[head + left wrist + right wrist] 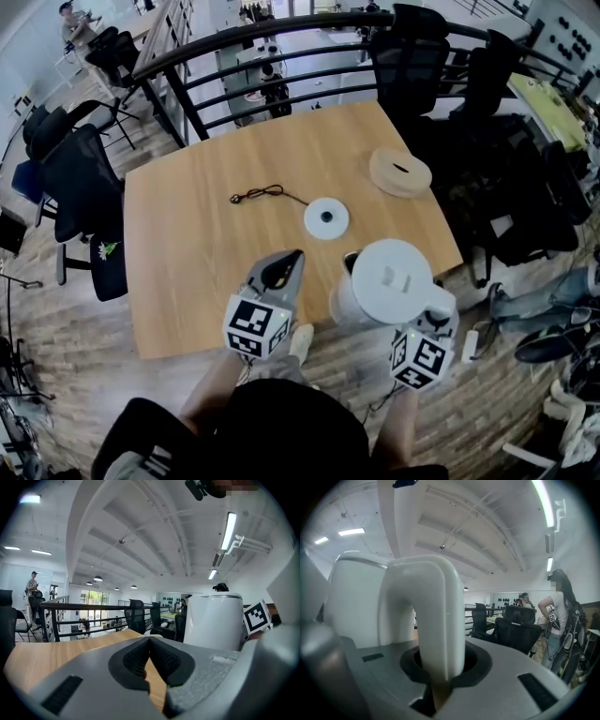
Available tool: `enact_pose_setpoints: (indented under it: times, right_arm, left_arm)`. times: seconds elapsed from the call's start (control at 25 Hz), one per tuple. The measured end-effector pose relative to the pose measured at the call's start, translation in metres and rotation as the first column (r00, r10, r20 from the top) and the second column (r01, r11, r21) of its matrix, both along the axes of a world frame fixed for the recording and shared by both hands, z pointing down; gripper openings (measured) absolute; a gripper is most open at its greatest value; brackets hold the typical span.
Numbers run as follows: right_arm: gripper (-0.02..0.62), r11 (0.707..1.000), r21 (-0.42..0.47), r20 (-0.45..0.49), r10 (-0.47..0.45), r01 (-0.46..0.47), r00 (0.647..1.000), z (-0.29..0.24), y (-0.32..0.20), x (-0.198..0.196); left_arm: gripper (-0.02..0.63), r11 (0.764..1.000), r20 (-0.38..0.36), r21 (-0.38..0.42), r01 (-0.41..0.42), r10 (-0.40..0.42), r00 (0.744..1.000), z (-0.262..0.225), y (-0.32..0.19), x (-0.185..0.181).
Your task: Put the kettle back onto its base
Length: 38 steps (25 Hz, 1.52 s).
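Observation:
The white kettle [389, 281] hangs over the table's near edge, lid up, with my right gripper [437, 317] shut on its handle. In the right gripper view the white handle [436, 616] fills the space between the jaws, and the kettle body [356, 602] stands to its left. The round white base [326, 217] lies flat near the table's middle, farther from me than the kettle, and its black cord [258, 195] trails left. My left gripper [289, 261] hovers left of the kettle, shut and empty. From the left gripper [149, 643] view, the kettle [213, 620] is at right.
A round wooden disc [400, 172] lies at the far right of the wooden table [187, 262]. Black office chairs [75, 178] stand at the left and behind, and a black railing [244, 56] runs along the far side. A person [558, 616] stands to the right.

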State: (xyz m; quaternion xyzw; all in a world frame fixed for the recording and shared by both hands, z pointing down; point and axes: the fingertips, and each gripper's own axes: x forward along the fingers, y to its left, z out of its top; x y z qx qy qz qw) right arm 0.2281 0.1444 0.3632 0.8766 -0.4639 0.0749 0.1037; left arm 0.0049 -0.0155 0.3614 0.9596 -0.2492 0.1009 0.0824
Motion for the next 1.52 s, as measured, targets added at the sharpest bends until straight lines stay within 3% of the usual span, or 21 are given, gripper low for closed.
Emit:
enact_pose_setpoints:
  times: [0.56, 1.52]
  right_arm:
    - [0.043, 1.000, 0.000, -0.005, -0.003, 0.003, 1.000, 0.007, -0.072, 0.018]
    - [0.044, 0.999, 0.025, -0.006, -0.041, 0.041, 0.999, 0.033, -0.175, 0.040]
  left_arm:
    - [-0.002, 1.000, 0.012, -0.024, 0.007, -0.007, 1.000, 0.015, -0.070, 0.013]
    - [-0.002, 0.997, 0.041, -0.058, 0.056, -0.054, 0.998, 0.049, -0.146, 0.021]
